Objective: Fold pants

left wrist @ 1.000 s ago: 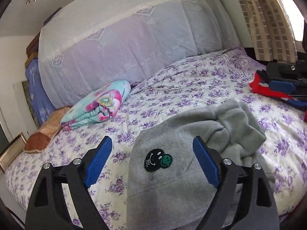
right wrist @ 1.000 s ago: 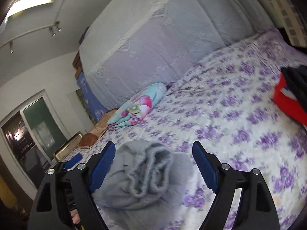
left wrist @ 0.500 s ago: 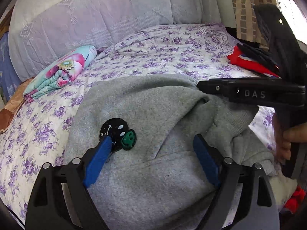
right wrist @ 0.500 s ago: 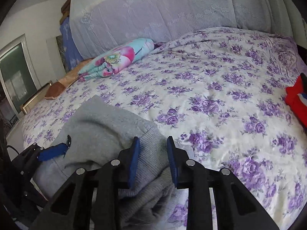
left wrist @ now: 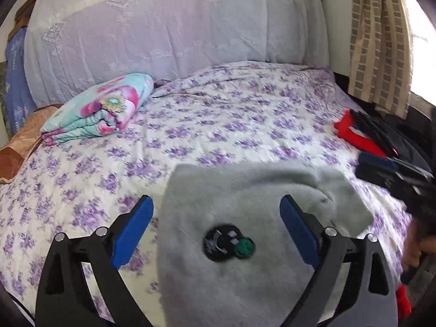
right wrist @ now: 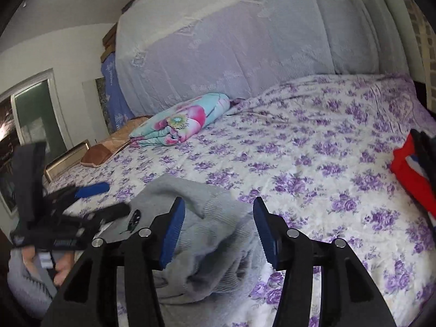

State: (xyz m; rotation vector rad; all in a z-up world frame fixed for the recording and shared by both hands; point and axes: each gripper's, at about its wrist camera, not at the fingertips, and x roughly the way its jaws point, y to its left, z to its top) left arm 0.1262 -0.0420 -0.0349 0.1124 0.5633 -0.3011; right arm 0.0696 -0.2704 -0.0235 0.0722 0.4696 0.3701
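Observation:
Grey fleece pants (left wrist: 245, 212) with a black and green smiley patch (left wrist: 227, 244) lie bunched on the near edge of the flowered bed. My left gripper (left wrist: 216, 229) is open, its blue pads wide apart above the pants. My right gripper (right wrist: 218, 229) is open over the ribbed waistband (right wrist: 215, 245), with cloth lying between the jaws. The right gripper also shows at the right edge of the left wrist view (left wrist: 395, 174), and the left gripper at the left of the right wrist view (right wrist: 81, 204).
A folded floral blanket (left wrist: 100, 109) lies at the back left of the bed (left wrist: 231, 125). Red and black clothes (left wrist: 365, 136) lie at the right edge. A covered headboard (left wrist: 163, 32) stands behind, with a curtain (left wrist: 378, 41) at the right.
My right gripper was shut on the waistband and has opened, letting it go. Both grippers have lifted and pulled back from the pants.

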